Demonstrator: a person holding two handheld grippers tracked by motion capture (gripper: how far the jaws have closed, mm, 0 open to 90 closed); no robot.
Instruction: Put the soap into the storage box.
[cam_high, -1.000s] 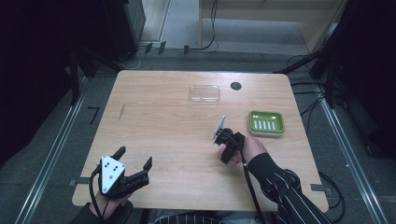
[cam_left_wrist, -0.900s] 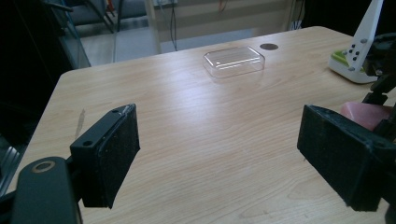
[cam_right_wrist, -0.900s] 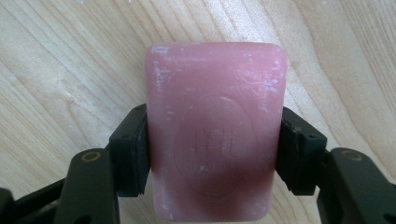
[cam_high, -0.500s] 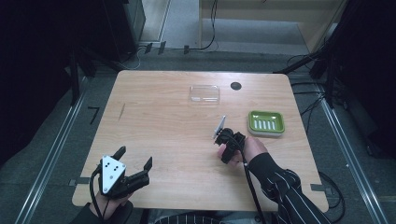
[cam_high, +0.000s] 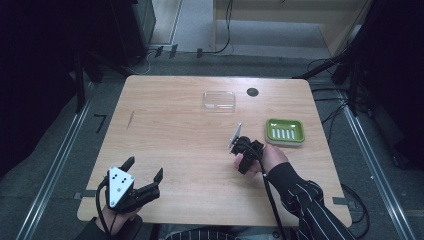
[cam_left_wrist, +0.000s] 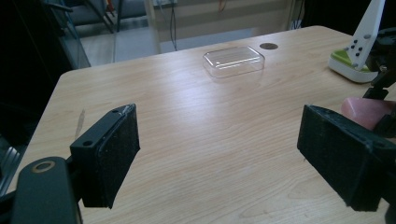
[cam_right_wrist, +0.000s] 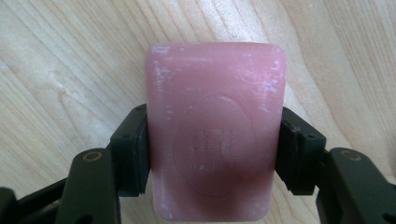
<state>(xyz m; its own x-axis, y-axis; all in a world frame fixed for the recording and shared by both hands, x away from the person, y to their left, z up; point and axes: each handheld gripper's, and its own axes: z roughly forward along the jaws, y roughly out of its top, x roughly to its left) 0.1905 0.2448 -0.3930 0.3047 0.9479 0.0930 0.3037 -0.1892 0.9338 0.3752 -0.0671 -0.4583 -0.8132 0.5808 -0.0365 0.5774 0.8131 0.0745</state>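
Note:
A pink bar of soap (cam_right_wrist: 215, 135) with an embossed oval stamp sits between the jaws of my right gripper (cam_right_wrist: 215, 151), which is shut on its two long sides just above the wood. In the high view the right gripper (cam_high: 243, 152) is at the table's right middle, just left of a green soap dish (cam_high: 285, 131). The soap (cam_left_wrist: 369, 109) also shows at the right edge of the left gripper view. Near the front left edge, my left gripper (cam_high: 145, 167) stands open with nothing between its pads (cam_left_wrist: 109, 154).
A clear plastic tray (cam_high: 219, 100) lies at the back middle of the wooden table (cam_high: 170, 130), with a dark round hole (cam_high: 252, 92) just right of it. The green dish (cam_left_wrist: 348, 65) has a white base. Dark floor and cables surround the table.

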